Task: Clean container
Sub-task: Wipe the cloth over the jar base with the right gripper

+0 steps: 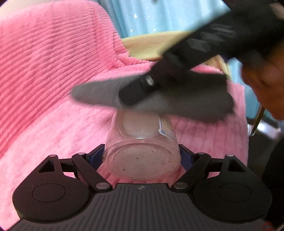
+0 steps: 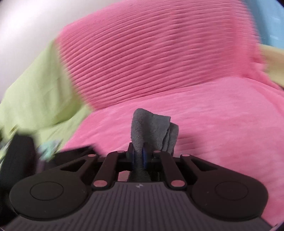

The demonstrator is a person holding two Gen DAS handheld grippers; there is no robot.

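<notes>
A clear plastic container (image 1: 142,152) with a white label and brown specks on its base lies between the fingers of my left gripper (image 1: 142,152), which is shut on it, base toward the camera. My right gripper (image 1: 134,96) reaches in from the upper right and is shut on a grey cloth (image 1: 177,99), which lies across the container's far open end. In the right wrist view the right gripper (image 2: 139,156) pinches the grey cloth (image 2: 150,128), which stands up between its blue pads. The container does not show in that view.
A pink ribbed blanket (image 1: 53,71) covers the surface and the backrest behind it. A light green sheet (image 2: 39,92) lies to the left. A blue curtain (image 1: 150,16) and a pale wooden edge (image 1: 145,46) are behind. The person's arm (image 1: 266,85) is at the right.
</notes>
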